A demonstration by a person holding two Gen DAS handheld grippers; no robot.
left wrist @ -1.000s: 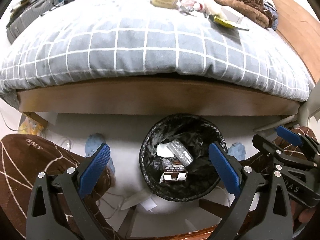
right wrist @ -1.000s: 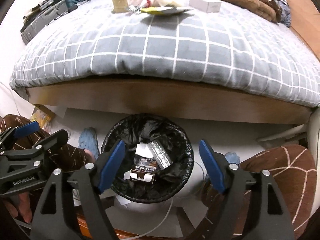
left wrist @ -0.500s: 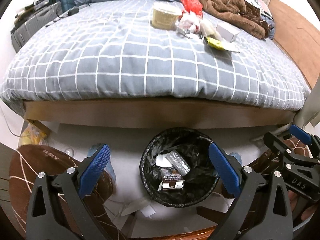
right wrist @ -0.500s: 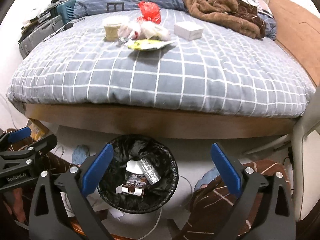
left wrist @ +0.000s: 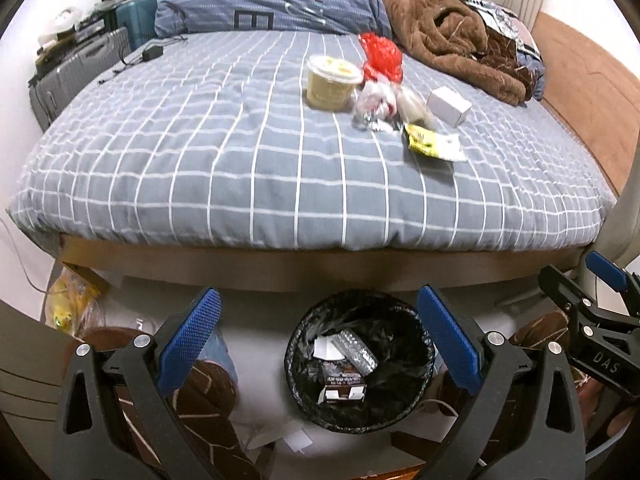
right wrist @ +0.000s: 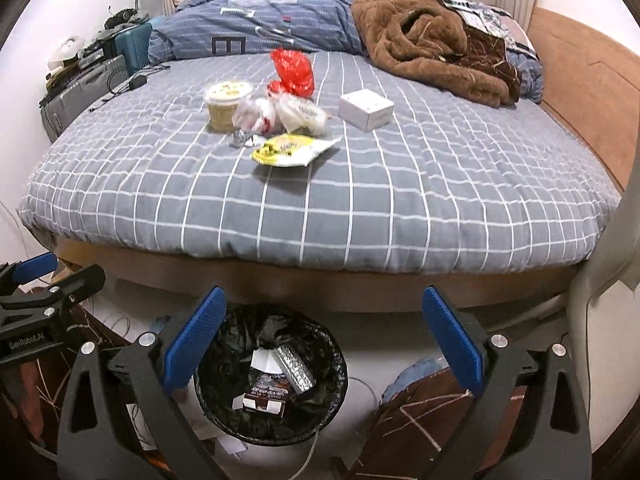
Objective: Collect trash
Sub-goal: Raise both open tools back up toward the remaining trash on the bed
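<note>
A black-lined trash bin [left wrist: 296, 364] [right wrist: 336, 364] stands on the floor by the bed and holds a few wrappers. Trash lies on the grey checked bed: a lidded cup [left wrist: 333, 81] [right wrist: 227, 104], a red bag [left wrist: 382, 56] [right wrist: 292, 71], crumpled white plastic [left wrist: 378, 100] [right wrist: 280, 114], a yellow wrapper [left wrist: 434, 144] [right wrist: 294, 149] and a small white box [left wrist: 448, 106] [right wrist: 366, 109]. My left gripper [left wrist: 320, 340] is open and empty, over the bin. My right gripper [right wrist: 324, 340] is open and empty, above the bin's right side.
A brown blanket [right wrist: 432, 36] and a blue duvet [right wrist: 256, 28] lie at the bed's far end. Suitcases [left wrist: 80, 68] stand at the left. A wooden headboard [right wrist: 580, 76] runs along the right. Brown-clad knees [right wrist: 424, 420] flank the bin.
Both grippers have risen and tilted up from the bin, so the bed top and its trash now fill the views. Both stay open and empty.
</note>
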